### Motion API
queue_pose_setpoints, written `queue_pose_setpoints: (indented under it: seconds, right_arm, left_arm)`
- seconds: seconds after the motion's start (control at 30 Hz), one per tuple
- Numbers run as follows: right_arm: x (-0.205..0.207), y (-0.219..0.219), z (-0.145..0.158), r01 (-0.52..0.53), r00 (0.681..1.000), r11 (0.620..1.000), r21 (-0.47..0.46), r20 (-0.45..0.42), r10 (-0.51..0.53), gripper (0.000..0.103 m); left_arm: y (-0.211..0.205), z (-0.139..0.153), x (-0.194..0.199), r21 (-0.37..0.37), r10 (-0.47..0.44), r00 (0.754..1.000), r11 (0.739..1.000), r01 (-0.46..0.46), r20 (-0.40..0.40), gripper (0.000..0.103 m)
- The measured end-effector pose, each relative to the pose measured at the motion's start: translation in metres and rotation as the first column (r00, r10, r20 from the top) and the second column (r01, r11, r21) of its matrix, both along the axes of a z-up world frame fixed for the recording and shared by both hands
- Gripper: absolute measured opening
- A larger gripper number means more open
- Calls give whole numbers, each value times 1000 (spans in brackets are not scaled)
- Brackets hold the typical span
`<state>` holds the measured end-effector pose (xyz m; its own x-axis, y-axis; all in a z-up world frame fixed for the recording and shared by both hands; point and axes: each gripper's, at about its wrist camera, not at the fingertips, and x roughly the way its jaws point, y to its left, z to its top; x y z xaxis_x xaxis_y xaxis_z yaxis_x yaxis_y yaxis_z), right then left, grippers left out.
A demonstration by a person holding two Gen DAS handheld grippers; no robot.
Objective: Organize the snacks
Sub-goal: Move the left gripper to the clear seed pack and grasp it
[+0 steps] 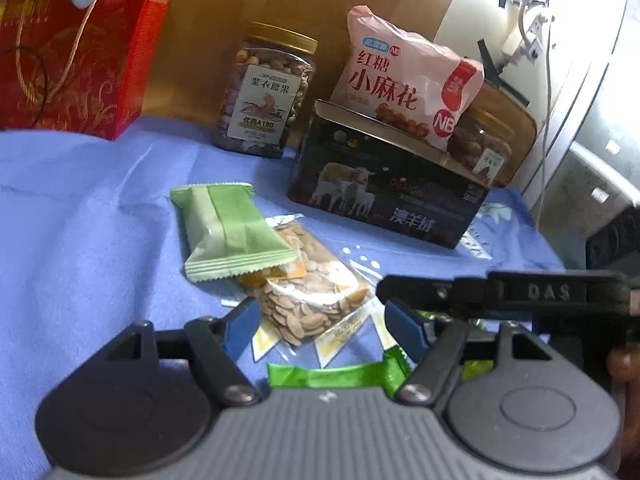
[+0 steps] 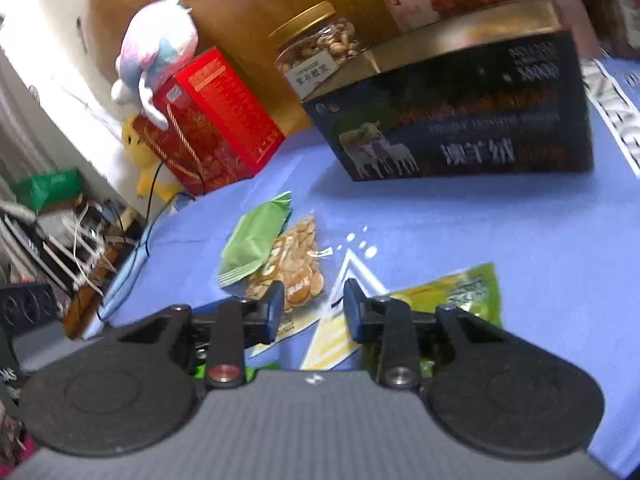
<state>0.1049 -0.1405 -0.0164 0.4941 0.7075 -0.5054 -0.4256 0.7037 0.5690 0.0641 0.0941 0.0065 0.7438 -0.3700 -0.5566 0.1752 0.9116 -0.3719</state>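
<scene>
Left gripper [image 1: 320, 320] open over seed packet [image 1: 308, 292]; right gripper [image 2: 314, 304] open, empty — ahead, pink bag [image 1: 404, 80] "红糖小麻花", jar [image 1: 266, 92] "紫衣腰果".

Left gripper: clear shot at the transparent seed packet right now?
Probably yes. The left gripper is open astride the clear seed packet; only the pale green wrapper overlaps the packet's far end.

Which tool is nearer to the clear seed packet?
Left. The left tool straddles the near end of the seed packet, its pads not pressing it. The right tool sits just short of it, over the packet's yellow-and-white edge.
</scene>
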Motion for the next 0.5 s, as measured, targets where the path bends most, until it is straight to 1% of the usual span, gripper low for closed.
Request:
queue_pose_setpoints:
  seconds: [0.07,0.13,0.2,0.27,0.3,0.37,0.47,0.5]
  right_arm:
    - [-11,-5,0,30,999,999,38,-17,-29,28]
    - [-23,-11,-1,62,997,994,85,-49,-58,26]
    - [-42,-18,2,88,995,992,95,-54,-83,26]
    - [-59,-26,3,119,992,990,74,-52,-116,26]
    - [-68,-30,2,138,989,988,72,-60,-134,26]
    - [-81,-38,-3,176,982,980,97,-87,-168,25]
    - [-92,-42,-1,235,971,969,81,-70,-229,26]
    - [-92,-41,1,241,969,968,74,-66,-237,26]
  left_arm:
    - [6,-1,0,-45,-14,1000,999,13,-5,70]
    - [7,-2,-1,-81,-46,999,996,45,-8,68]
    - [2,-2,-3,-102,-115,993,988,114,-6,68]
    - [-6,-2,-7,-137,-224,975,965,222,4,68]
    - [-9,-3,-9,-143,-259,966,956,257,8,68]
    - [-9,-4,-8,-157,-276,961,949,273,3,68]
    - [3,-7,-5,-240,-263,965,938,252,-14,68]
    - [6,-7,-5,-254,-254,967,936,242,-15,68]
